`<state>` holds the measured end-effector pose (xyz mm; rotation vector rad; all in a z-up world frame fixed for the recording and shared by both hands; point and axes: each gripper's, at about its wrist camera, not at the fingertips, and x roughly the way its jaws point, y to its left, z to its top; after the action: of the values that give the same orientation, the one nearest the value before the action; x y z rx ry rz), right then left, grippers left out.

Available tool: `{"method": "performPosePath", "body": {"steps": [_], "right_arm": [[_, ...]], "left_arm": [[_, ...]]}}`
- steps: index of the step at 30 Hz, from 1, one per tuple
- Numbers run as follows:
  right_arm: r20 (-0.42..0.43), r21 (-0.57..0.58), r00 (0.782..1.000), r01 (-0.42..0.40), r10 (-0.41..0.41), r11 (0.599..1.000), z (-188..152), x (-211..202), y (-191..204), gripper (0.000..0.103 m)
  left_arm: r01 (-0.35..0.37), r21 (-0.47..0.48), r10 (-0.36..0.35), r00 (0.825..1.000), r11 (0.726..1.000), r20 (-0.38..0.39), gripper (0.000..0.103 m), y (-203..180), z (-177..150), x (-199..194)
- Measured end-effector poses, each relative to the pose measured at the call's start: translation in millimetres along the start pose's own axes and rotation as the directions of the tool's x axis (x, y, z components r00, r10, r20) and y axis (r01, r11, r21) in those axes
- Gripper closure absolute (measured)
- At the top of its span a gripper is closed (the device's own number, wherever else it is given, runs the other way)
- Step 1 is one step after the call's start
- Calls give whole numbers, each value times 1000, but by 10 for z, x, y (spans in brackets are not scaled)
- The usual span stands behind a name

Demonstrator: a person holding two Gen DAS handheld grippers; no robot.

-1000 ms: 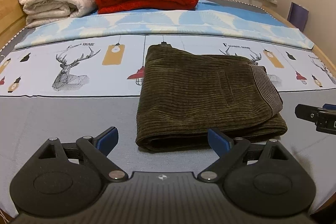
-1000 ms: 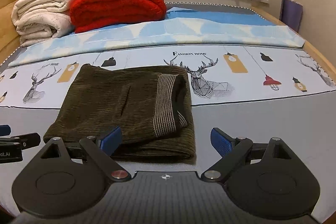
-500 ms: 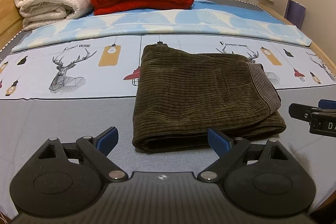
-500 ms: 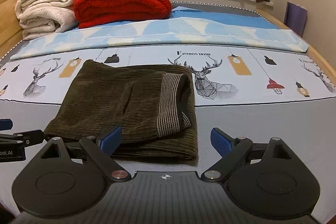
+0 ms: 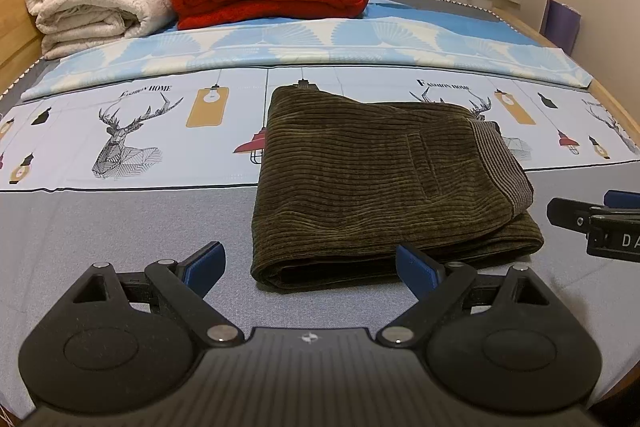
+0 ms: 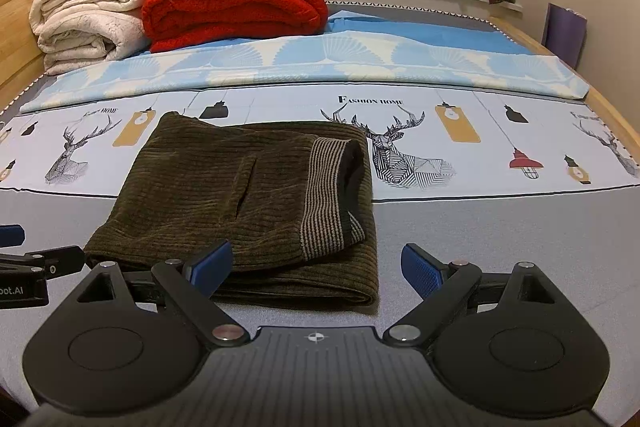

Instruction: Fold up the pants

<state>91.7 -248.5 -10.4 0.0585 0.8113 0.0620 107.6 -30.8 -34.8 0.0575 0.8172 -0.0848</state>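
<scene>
While both grippers hover above the bed's [image 5: 120,223] near edge, the left gripper [image 5: 310,267] and right gripper [image 6: 316,269] stand wide open, holding nothing. Just beyond their fingertips the pants [image 5: 372,187] lie folded on the bed, striped waistband toward its right edge. Far off, at the bed's head, blankets [image 6: 236,3] are stacked.

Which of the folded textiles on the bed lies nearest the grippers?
The dark olive corduroy pants, folded just ahead of both open grippers. The red blanket and cream blankets are stacked far back by the wooden headboard.
</scene>
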Motion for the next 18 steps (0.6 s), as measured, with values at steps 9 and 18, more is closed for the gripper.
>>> {"method": "performPosePath", "body": {"steps": [9, 18], "right_arm": [[-3, -2, 1000, -2, 2, 1000, -5, 3, 1, 11], [-9, -6, 1000, -5, 5, 1000, -12, 23, -16, 11]], "left_arm": [[4, 6, -4, 1000, 1000, 3, 8, -18, -15, -10], [4, 6, -4, 1000, 1000, 3, 8, -22, -14, -12]]}}
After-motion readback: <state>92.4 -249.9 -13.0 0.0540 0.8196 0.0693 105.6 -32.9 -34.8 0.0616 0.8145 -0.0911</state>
